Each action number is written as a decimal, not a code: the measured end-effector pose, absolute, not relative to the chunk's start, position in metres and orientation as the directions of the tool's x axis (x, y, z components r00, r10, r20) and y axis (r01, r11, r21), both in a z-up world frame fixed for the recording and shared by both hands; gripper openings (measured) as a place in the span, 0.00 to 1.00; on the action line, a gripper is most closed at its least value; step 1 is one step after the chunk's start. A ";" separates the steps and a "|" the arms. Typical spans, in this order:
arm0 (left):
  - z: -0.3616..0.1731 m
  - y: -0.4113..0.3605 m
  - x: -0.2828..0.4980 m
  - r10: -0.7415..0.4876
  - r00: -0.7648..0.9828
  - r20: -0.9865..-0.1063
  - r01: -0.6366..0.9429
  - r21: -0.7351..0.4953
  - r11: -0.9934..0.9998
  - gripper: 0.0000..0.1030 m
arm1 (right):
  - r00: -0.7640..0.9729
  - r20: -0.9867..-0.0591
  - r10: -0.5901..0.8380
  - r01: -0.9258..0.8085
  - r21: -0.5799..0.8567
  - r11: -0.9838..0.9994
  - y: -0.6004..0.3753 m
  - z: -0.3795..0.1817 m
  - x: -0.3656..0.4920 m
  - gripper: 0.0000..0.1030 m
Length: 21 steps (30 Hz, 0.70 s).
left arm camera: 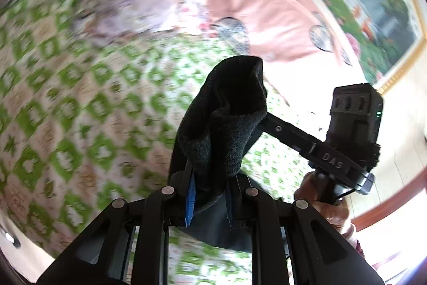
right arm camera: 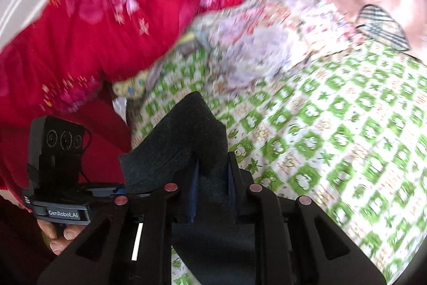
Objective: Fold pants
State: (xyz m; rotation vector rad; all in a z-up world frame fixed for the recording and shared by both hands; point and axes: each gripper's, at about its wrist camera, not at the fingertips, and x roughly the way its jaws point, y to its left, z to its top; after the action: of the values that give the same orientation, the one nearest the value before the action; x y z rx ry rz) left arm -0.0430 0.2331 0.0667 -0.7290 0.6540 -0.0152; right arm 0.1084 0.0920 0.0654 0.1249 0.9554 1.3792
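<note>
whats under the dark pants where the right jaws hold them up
Under the lifted dark pants, held by the right gripper, lies the green and white patterned bedsheet. The cloth hides the sheet directly below it, and most of the pads.

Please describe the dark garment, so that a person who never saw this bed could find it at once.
Look at the bed sheet with green and white squares. Above it, the left gripper and the right gripper each pinch a bunch of the dark pants. It is the only black, fuzzy cloth; the red blanket and pink cover are bright.
</note>
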 end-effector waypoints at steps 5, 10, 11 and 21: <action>0.090 0.196 -0.034 -0.300 0.804 -0.514 -0.087 -0.601 0.794 0.17 | -0.025 -0.425 0.905 -0.733 0.623 0.273 0.035 0.075 0.112 0.20; 0.107 0.153 -0.025 -0.366 0.786 -0.499 0.017 -0.574 0.819 0.17 | 0.055 -0.369 0.928 -0.697 0.651 0.301 -0.017 0.075 0.109 0.19; 0.108 0.145 -0.024 -0.376 0.781 -0.499 0.033 -0.567 0.823 0.17 | 0.069 -0.361 0.930 -0.686 0.659 0.307 -0.027 0.073 0.109 0.19; 0.092 0.046 -0.001 -0.474 0.679 -0.561 0.170 -0.508 0.845 0.17 | 0.175 -0.322 0.930 -0.572 0.736 0.362 -0.111 0.037 0.107 0.18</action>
State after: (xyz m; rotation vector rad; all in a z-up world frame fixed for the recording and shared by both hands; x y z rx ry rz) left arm -0.0006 0.0462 0.0919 -0.4410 0.7426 -0.3746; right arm 0.1066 -0.1112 0.0368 0.5124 0.8471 1.1328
